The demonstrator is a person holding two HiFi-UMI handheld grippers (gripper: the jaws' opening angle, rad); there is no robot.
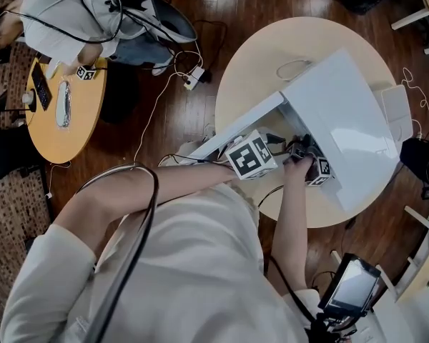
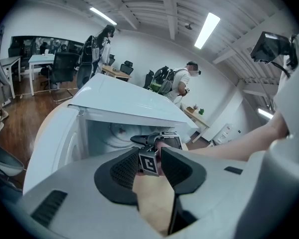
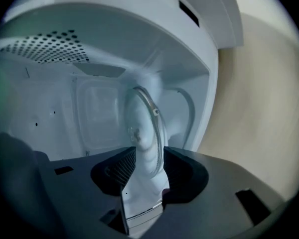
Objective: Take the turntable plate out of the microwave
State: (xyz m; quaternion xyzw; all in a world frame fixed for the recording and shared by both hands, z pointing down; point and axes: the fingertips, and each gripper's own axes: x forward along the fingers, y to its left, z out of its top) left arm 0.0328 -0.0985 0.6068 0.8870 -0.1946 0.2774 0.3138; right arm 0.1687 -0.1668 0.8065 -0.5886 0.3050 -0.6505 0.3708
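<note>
Inside microwave (image 3: pixel 50 108), right tool (image 3: pixel 149 158) straddles turntable plate (image 3: pixel 143 121), jaws seemingly clear.

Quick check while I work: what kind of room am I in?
Most likely an open-plan office or lab workspace: desks and office chairs stand in the background, strip lights run across the ceiling, and the microwave sits on a round table.

A white microwave (image 1: pixel 343 113) sits on a round pale table (image 1: pixel 257 56), with its door (image 1: pixel 236 127) swung open. 2 grippers meet at the microwave's open front: the left hand-held gripper (image 1: pixel 268 147) nearer the door, the right hand-held gripper (image 1: pixel 307 156) just beside it. Well apart from the microwave, beyond its door, a round wooden table (image 1: pixel 64 134) carries a dark phone (image 1: pixel 41 86).
</note>
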